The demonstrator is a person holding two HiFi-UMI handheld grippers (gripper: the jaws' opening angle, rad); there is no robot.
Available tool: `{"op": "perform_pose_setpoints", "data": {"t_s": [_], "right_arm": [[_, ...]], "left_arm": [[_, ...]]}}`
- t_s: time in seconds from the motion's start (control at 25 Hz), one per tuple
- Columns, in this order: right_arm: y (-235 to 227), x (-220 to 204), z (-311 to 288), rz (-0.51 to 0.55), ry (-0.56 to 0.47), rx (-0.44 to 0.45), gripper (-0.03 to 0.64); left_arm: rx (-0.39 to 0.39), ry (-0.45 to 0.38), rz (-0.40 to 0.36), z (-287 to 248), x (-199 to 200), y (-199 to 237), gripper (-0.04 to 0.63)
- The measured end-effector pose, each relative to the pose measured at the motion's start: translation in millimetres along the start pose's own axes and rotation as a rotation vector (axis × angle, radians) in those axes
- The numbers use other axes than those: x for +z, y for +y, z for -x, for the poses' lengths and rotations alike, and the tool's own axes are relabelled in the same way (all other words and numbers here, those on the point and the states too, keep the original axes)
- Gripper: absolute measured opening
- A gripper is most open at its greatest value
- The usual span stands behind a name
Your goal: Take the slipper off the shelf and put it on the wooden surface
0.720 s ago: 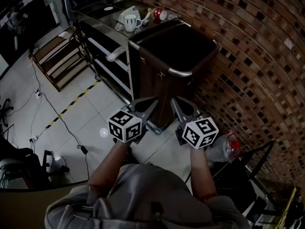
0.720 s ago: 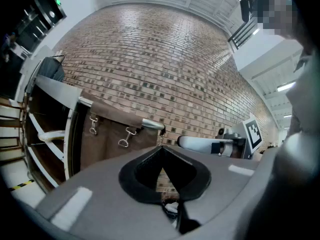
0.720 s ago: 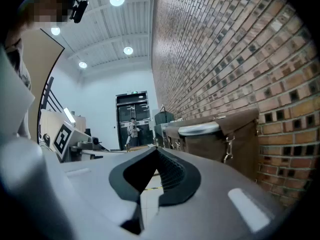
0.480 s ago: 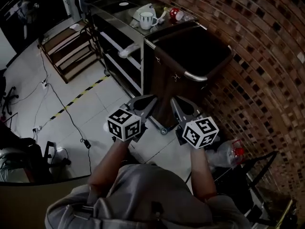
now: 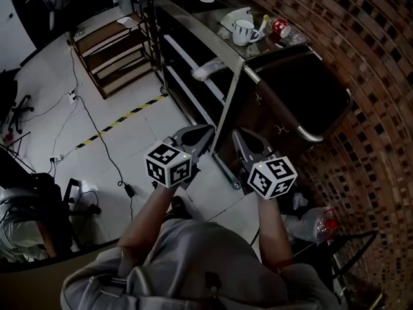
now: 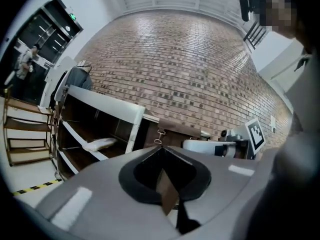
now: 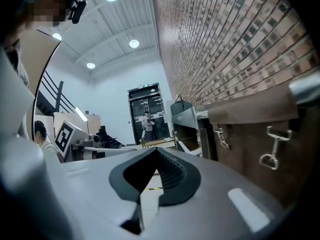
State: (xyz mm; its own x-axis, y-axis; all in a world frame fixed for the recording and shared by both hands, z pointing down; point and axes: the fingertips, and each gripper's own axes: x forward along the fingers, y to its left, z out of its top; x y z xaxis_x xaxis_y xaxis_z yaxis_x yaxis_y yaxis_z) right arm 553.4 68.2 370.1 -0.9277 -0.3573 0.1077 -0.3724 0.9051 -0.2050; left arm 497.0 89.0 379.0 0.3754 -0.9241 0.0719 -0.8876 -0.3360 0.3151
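A pale slipper lies on a middle board of the dark metal shelf unit; the left gripper view shows the slipper to the left, well beyond the jaws. Right of the shelf stands a dark brown wooden cabinet with a bare top. My left gripper and right gripper hang side by side above the floor, short of the shelf's near corner. Both are shut, with nothing between their jaws. The right gripper also shows in the left gripper view.
A striped mug and a red-capped item sit on the shelf's glass top. Wooden steps stand at the far left, beside floor cables and yellow-black tape. A plastic bottle lies by the brick wall.
The head view has swung left: shelf, slipper and cabinet slid rightward in the frame and the wooden steps came further into view. Both grippers kept their place and stayed shut.
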Motion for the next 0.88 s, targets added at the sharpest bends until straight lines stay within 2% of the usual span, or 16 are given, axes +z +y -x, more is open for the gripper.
{"op": "perform_pose_setpoints", "data": {"t_s": [0.28, 0.52, 0.88], "right_arm": [[21.8, -1.4, -94.6, 0.009, 0.051, 0.016, 0.0], [38.8, -4.2, -152.3, 0.026, 0.083, 0.005, 0.0], [22.0, -8.0, -214.6, 0.015, 0.102, -0.024, 0.0]], "left_arm": [[0.033, -0.023, 0.036, 27.9, 20.3, 88.8, 0.005], [0.039, -0.027, 0.058, 47.2, 28.1, 140.9, 0.005], [0.068, -0.022, 0.076, 46.0, 34.7, 206.6, 0.005]]}}
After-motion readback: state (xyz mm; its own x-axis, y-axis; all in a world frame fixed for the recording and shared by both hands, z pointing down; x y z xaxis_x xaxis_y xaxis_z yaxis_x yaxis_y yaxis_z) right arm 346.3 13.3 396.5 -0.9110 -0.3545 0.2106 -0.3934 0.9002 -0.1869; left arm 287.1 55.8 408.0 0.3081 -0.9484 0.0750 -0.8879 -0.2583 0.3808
